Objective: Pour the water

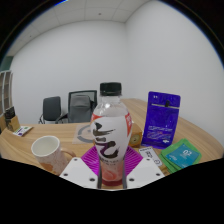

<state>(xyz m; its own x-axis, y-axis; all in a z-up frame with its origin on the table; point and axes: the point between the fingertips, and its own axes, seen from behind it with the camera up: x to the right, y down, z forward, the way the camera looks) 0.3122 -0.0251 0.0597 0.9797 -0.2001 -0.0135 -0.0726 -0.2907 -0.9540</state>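
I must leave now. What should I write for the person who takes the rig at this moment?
Tool: shut on the bottle, both pink pads pressing its lower body. The bottle is upright, white cap on, and holds a pinkish liquid.
Cup: a white paper cup standing upright on the wooden table, to the left of the bottle and apart from it. I cannot tell whether anything is in it.
Nearby: a purple pouch stands to the right and a teal packet lies in front of it.
Done: bottle grasped.
Left: the cap appears to be on still; then bring the bottle over the cup, tilt, pour.
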